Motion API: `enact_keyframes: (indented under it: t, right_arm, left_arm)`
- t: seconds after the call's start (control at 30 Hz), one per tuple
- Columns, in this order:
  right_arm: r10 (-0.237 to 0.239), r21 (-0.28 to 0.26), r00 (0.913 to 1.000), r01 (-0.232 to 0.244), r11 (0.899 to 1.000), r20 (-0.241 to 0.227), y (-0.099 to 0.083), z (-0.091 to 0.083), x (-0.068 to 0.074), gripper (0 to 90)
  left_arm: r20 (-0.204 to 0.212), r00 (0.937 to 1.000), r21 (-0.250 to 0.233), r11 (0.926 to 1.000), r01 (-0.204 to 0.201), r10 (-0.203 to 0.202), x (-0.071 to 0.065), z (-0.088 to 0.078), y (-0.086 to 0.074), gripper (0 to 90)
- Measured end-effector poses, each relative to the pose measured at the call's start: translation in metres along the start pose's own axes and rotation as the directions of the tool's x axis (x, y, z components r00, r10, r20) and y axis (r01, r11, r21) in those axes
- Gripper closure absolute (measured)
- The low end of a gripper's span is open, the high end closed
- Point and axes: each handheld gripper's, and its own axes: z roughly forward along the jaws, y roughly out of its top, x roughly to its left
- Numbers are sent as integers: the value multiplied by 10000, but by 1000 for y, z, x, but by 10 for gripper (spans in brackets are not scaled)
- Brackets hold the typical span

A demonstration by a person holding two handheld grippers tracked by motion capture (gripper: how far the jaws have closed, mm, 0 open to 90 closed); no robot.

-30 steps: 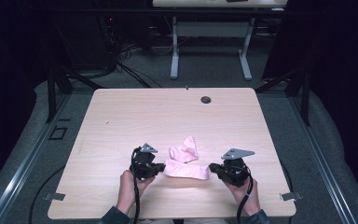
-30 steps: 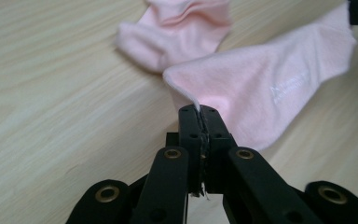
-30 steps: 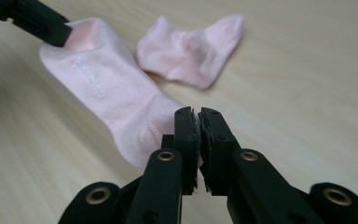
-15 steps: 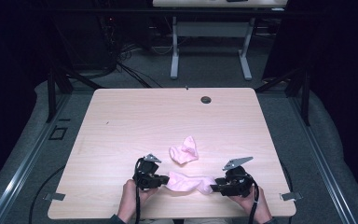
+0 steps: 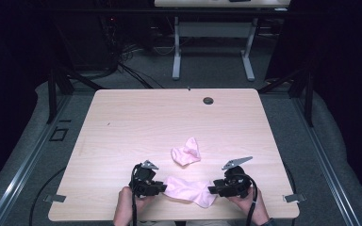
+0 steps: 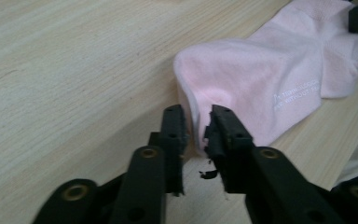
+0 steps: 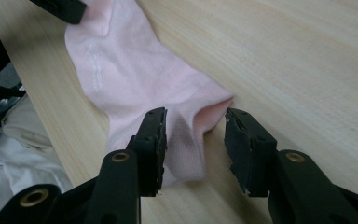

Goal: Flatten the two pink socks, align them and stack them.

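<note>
Both sets of jaws have just been opening: the left gripper [image 5: 159, 188] stands narrowly parted and the right gripper [image 5: 214, 189] wider, each around an end of the pink sock [image 5: 188, 190] now lying flat between them, apparently released, with the crumpled sock [image 5: 186, 153] waiting just beyond.

At the right of the left gripper view, the pink sock [image 6: 270, 79] bears two lines of small white lettering, too blurred to read.

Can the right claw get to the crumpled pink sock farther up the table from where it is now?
Probably yes. The crumpled sock lies apart from the flat sock, with bare table between it and the right claw. That claw's jaws have just been opening and no longer press the flat sock's end between them.
</note>
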Motion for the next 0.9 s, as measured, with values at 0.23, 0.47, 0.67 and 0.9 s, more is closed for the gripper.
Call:
enact_keyframes:
  t: [0.23, 0.47, 0.67, 0.9]
  right_arm:
    - [-137, 104, 9988, 133, 9999, 479, -3, 8, 8, 728]
    - [-241, -136, 9968, 252, 9996, 756, -7, 8, 10, 854]
    - [-297, -336, 9940, 334, 9989, 1052, -5, 3, 7, 860]
    - [-246, -213, 9969, 263, 9994, 752, -5, 5, 3, 705]
  left_arm:
    - [-122, 9998, -188, 9996, -189, 187, -1, 0, 2, 728]
    - [-212, 9987, -7, 9989, -462, 461, -4, 8, -1, 885]
    - [-166, 9982, -7, 9983, -575, 575, -8, 4, -7, 889]
    - [-304, 9985, -29, 9990, -448, 447, -8, 0, -6, 687]
